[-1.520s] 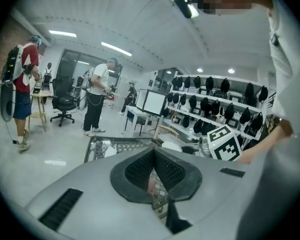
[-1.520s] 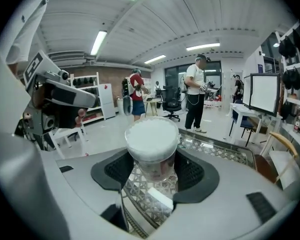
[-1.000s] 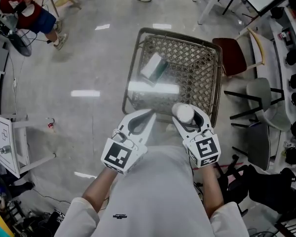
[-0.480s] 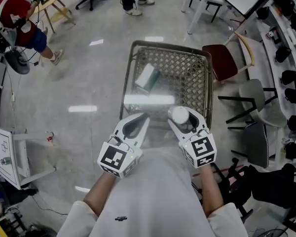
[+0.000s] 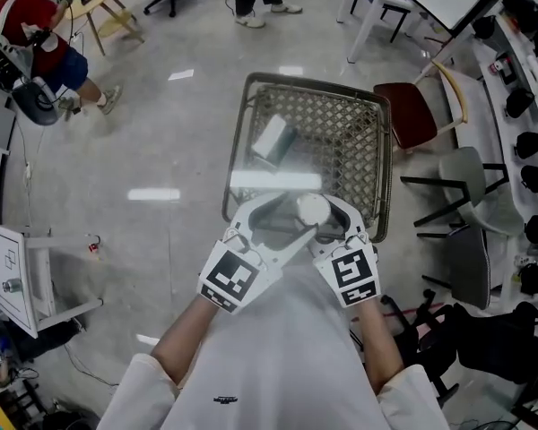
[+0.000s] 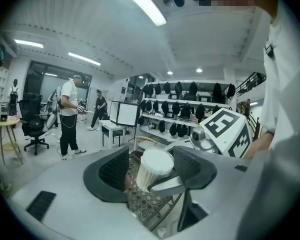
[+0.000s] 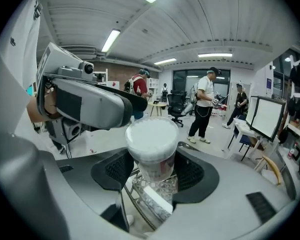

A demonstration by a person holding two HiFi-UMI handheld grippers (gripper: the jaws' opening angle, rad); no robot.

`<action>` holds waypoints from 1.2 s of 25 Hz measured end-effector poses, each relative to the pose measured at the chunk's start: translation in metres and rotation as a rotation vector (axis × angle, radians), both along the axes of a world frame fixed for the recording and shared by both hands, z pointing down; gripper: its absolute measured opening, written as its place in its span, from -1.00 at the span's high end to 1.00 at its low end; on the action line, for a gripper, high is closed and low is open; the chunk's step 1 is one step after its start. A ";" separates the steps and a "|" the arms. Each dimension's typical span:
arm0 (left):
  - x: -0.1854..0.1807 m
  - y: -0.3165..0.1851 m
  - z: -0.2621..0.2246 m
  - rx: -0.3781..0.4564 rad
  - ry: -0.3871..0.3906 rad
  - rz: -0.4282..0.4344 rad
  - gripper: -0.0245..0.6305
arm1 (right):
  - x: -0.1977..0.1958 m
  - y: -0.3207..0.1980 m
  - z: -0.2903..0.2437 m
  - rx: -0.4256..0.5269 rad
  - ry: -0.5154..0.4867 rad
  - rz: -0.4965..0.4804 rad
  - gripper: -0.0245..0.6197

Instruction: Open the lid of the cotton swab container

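Your right gripper [image 5: 317, 215] has its jaws closed on the clear round plastic cotton swab container [image 5: 311, 208]. In the right gripper view, the two dark ribbed pads press on the lower body from either side. The tub stands upright between them, and its white top rises well above the jaw tips. The wider rim of the lid [image 7: 151, 134] sits on the tub, so it is not off yet.

Your left gripper [image 5: 283, 224] has just been opening its jaws, and they now stand wide apart. In the left gripper view, the upper part of the container sits between the two pads. It is nearer the right-hand pad, and a plain gap shows on the left-hand side. I see neither pad pressing on it. One grey finger of your right gripper crosses just below the container in that view, in front of the left gripper's right-hand jaw.

From the head view, the two grippers meet around the container, their tips overlapping, with the marker cubes side by side nearest to you. Beyond the jaw tips stands a metal wire-mesh basket [image 5: 251, 106], and a white rectangular box [image 5: 274, 140] lies inside it.
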State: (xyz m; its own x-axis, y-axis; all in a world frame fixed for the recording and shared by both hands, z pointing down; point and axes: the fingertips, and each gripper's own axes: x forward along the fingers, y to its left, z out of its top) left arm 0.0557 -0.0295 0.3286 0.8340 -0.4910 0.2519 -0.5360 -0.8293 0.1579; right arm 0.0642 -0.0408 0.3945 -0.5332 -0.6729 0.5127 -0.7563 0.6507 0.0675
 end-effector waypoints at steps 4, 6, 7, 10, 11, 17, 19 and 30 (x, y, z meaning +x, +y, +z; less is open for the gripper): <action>0.003 -0.002 0.005 0.002 -0.044 0.027 0.07 | -0.013 -0.001 -0.003 0.005 0.039 -0.016 0.16; 0.005 -0.004 0.005 0.006 -0.058 0.038 0.07 | -0.016 0.000 -0.003 0.007 0.063 -0.027 0.16; 0.006 -0.004 0.005 0.008 -0.063 0.043 0.06 | -0.016 0.000 -0.003 0.005 0.071 -0.029 0.16; 0.012 -0.007 0.008 0.013 -0.084 0.058 0.05 | -0.019 0.000 0.001 -0.011 0.087 -0.035 0.16; 0.013 -0.007 0.010 0.018 -0.099 0.065 0.03 | -0.021 0.000 0.002 -0.011 0.095 -0.038 0.16; 0.008 -0.008 0.015 0.020 -0.125 0.054 0.03 | -0.029 0.001 -0.001 0.008 0.145 -0.054 0.16; 0.006 -0.007 0.014 0.010 -0.117 0.051 0.03 | -0.031 0.002 -0.003 0.015 0.160 -0.062 0.16; -0.006 -0.007 -0.002 -0.049 -0.011 0.067 0.10 | -0.042 0.004 -0.020 0.063 0.119 -0.095 0.17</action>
State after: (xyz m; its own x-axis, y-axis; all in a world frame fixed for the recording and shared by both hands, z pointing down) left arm 0.0496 -0.0364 0.3267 0.8615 -0.4213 0.2834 -0.4817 -0.8547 0.1938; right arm 0.0227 -0.0364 0.3744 -0.5339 -0.6550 0.5348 -0.6756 0.7108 0.1961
